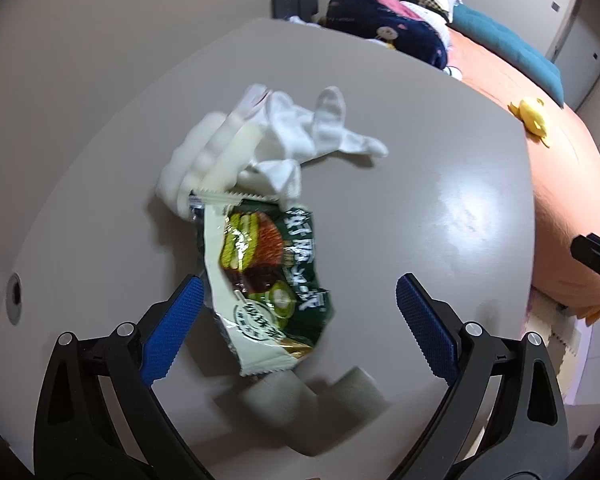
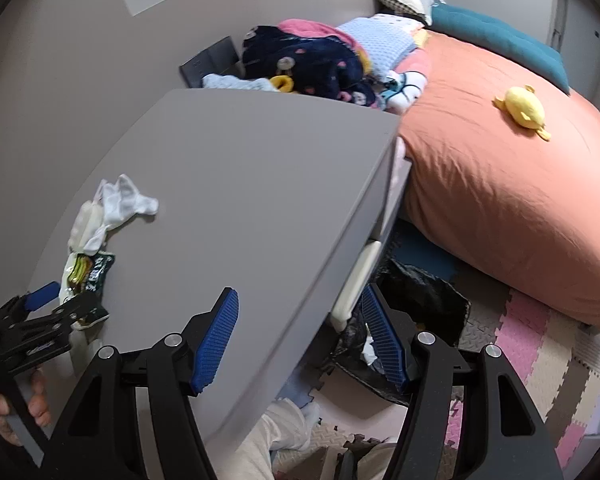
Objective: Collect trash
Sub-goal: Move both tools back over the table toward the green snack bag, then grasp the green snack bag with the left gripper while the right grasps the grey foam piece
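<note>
So the snack wrapper (image 1: 260,276) is lying flat on the grey table (image 1: 440,184), green and cream, top end touching a wad of white tissue (image 1: 300,136) and some pale plastic packaging (image 1: 204,160). The left gripper (image 1: 296,320) hangs right over it with its blue fingers spread wide and nothing in them; the wrapper sits closer to the left finger than the middle.

If I were doing it, I'd slide over a bit so the wrapper is centred, come down low, and pinch a raised crinkled edge rather than the flat middle. Foil like that probably skids away on a smooth top.

The right gripper (image 2: 300,340) is also spread and empty, hovering over the table edge above a black trash bag (image 2: 412,304) on the floor, so that looks like the drop spot.

Hard to tell: the left view is blurry near the bottom, with some pale blocky shapes I can't identify. The bag's opening is mostly hidden behind the right finger and table edge.
</note>
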{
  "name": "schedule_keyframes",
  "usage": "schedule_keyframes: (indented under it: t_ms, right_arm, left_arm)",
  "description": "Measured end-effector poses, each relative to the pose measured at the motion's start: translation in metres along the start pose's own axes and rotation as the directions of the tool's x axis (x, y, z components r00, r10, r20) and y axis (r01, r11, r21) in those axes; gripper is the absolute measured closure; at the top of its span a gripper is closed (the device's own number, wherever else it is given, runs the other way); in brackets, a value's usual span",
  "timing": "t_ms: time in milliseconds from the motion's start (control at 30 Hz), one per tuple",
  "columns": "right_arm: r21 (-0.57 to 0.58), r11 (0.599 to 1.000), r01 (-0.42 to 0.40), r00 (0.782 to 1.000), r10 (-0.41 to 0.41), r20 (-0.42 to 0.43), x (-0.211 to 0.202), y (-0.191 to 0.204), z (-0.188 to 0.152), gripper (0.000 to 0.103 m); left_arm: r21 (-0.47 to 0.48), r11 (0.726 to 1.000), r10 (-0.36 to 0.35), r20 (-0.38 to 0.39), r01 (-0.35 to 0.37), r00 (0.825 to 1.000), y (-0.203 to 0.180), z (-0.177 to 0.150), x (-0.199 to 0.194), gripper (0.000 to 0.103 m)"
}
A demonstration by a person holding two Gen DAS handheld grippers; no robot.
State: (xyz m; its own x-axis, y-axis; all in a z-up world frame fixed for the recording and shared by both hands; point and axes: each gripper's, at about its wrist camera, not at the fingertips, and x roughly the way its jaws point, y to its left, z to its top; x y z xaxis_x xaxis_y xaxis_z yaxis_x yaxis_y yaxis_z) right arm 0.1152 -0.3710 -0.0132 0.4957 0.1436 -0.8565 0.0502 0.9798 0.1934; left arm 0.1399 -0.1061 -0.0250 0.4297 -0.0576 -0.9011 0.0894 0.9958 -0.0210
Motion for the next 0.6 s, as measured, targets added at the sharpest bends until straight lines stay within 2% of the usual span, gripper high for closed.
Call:
schedule_keyframes:
  t_ms: [100,233,400,433,467,533,600]
  right_arm:
    - [-0.018,1.000,-0.014,1.000,0.014,-0.002,0.001,0.011,-0.001,0.038]
    - [-0.042,0.999,-0.026,1.000,0.026,-0.007,0.002,0.022,-0.004,0.038]
    - [-0.054,0.998,-0.038,0.999,0.037,-0.019,0.007,0.033,-0.008,0.038]
    - [-0.054,0.998,-0.039,0.999,0.038,-0.021,0.007,0.034,-0.008,0.038]
    - [-0.055,0.997,-0.044,0.999,0.043,-0.023,0.008,0.036,-0.009,0.038]
    - [-0.059,0.997,-0.051,0.998,0.049,-0.027,0.009,0.040,-0.010,0.038]
    - [-0.067,0.996,-0.053,0.998,0.051,-0.028,0.010,0.045,-0.010,0.038]
  left_arm:
    - [-0.024,1.000,0.007,-0.016,-0.008,1.000,0.009,-0.001,0.010,0.010]
    - [-0.036,0.999,0.003,-0.043,-0.004,0.999,0.018,0.000,0.020,0.031]
    - [-0.046,0.999,-0.010,-0.028,0.009,1.000,0.025,-0.003,0.019,0.049]
    - [-0.046,0.999,-0.006,-0.021,0.005,1.000,0.025,-0.004,0.018,0.058]
    - [-0.046,0.999,-0.003,-0.019,0.002,1.000,0.026,-0.005,0.017,0.063]
    - [-0.045,0.999,-0.004,-0.015,0.004,1.000,0.027,-0.008,0.015,0.071]
    - [-0.053,0.999,-0.006,-0.004,0.006,1.000,0.030,-0.011,0.011,0.072]
